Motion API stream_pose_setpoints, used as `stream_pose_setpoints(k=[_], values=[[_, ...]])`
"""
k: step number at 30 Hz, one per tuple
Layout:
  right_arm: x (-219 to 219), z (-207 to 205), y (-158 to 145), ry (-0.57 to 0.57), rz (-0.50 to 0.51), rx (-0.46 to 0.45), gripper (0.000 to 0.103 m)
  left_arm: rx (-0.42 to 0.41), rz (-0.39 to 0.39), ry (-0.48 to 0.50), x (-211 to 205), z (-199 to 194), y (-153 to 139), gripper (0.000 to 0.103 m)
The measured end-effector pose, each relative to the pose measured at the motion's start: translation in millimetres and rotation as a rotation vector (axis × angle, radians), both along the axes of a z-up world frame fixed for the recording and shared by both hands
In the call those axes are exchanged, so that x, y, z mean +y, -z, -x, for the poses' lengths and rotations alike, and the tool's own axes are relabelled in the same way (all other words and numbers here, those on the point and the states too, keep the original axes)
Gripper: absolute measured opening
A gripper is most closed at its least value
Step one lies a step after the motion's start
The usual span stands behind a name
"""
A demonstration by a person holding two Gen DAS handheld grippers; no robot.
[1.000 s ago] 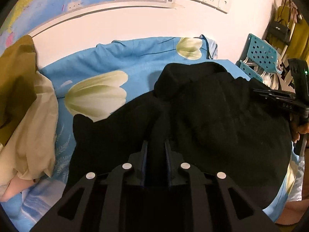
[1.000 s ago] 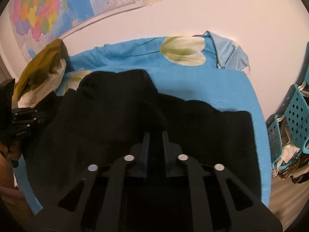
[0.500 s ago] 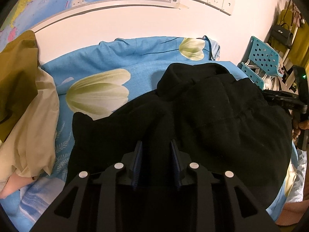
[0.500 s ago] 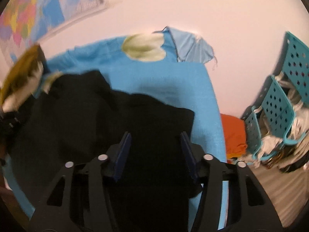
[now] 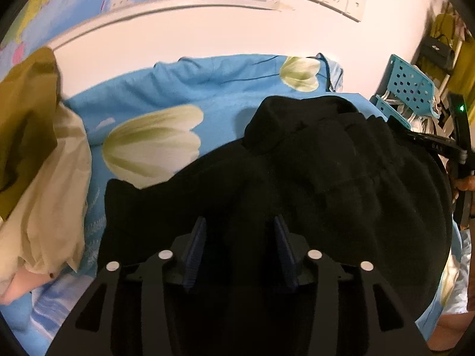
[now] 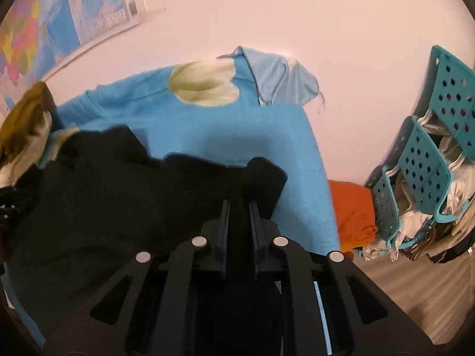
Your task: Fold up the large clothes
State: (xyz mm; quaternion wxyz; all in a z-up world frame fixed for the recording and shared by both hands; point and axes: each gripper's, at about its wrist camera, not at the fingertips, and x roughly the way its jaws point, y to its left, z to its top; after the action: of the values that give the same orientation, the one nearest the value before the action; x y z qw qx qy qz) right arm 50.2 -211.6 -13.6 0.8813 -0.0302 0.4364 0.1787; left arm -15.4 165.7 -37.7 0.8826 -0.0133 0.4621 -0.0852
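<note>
A large black garment (image 5: pixel 326 178) lies crumpled across the blue flowered bedsheet (image 5: pixel 207 89). My left gripper (image 5: pixel 240 219) hovers over its near left part. Its jaws are opening, the blue pads stand apart and the cloth lies loose between them. In the right wrist view, my right gripper (image 6: pixel 239 203) is at the black garment's (image 6: pixel 118 192) right corner. Its jaws are closing and a raised ridge of black cloth is pinched between the narrow pads. The right gripper (image 5: pixel 439 145) also shows at the left wrist view's right edge.
An olive and beige pile of clothes (image 5: pixel 35 148) lies at the bed's left end. Teal perforated baskets (image 6: pixel 424 160) full of laundry and an orange cloth (image 6: pixel 353 207) sit on the floor right of the bed (image 6: pixel 297 136). A wall with a map and sockets runs behind.
The left jaws have spread and let go of the black cloth. The right gripper released, swung right to the garment's corner, opened wide, then narrowed on the cloth there.
</note>
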Motion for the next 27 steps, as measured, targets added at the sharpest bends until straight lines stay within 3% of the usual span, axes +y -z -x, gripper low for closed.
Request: stream_pose_setpoints(k=[2,4,9,12,14,16,17,18,20,21,23,24,25,27], values=[[-11.0,4.5,-6.3,0.025,-0.048,-0.002,0.037,-0.020,0.016,-0.004,4.8,4.6,-3.9,0.049],[-26.1,14.9,-15.9,0.034,-0.121,-0.010,0.047,-0.045,0.038,-0.017,13.1,13.4,-10.2,0.062],[-51.6,60.6,-28.4,-0.008,-0.197,-0.037,0.076,-0.100,0.112,-0.030,40.0,50.0,-26.4,0.066],[-66.8,96.1,-20.8,-0.037,-0.272,-0.010,0.084,-0.098,0.124,-0.013,49.3,81.6,-24.1,0.070],[-66.0,114.9,-11.8,-0.041,-0.248,0.001,0.085,-0.080,0.124,0.007,51.3,103.6,-16.5,0.072],[-60.7,125.3,-0.3,-0.049,-0.221,0.018,0.081,-0.088,0.105,0.047,46.0,125.6,-9.7,0.074],[-59.6,126.4,1.8,-0.044,-0.220,0.020,0.067,-0.090,0.084,0.050,42.7,129.6,-6.7,0.074],[-58.4,124.2,4.6,-0.039,-0.244,0.032,0.044,-0.083,0.058,0.048,38.1,132.1,-2.2,0.073],[-57.3,119.4,1.8,-0.017,-0.260,0.025,0.019,-0.083,0.049,0.031,34.8,130.2,2.8,0.060],[-56.4,121.4,-4.3,-0.010,-0.238,-0.005,0.015,-0.076,0.058,0.015,33.6,127.3,4.4,0.048],[-53.3,128.3,-27.8,0.024,-0.194,-0.099,0.011,-0.090,0.007,-0.001,26.5,126.6,1.2,0.037],[-53.9,131.2,-37.5,0.044,-0.181,-0.136,0.008,-0.105,-0.038,-0.005,21.0,128.9,-3.7,0.030],[-55.9,132.1,-44.9,0.064,-0.173,-0.165,0.006,-0.112,-0.073,-0.013,19.0,130.5,-7.9,0.013],[-63.0,128.3,-52.4,0.114,-0.183,-0.182,0.006,-0.107,-0.186,-0.114,29.2,130.3,-16.9,0.001]])
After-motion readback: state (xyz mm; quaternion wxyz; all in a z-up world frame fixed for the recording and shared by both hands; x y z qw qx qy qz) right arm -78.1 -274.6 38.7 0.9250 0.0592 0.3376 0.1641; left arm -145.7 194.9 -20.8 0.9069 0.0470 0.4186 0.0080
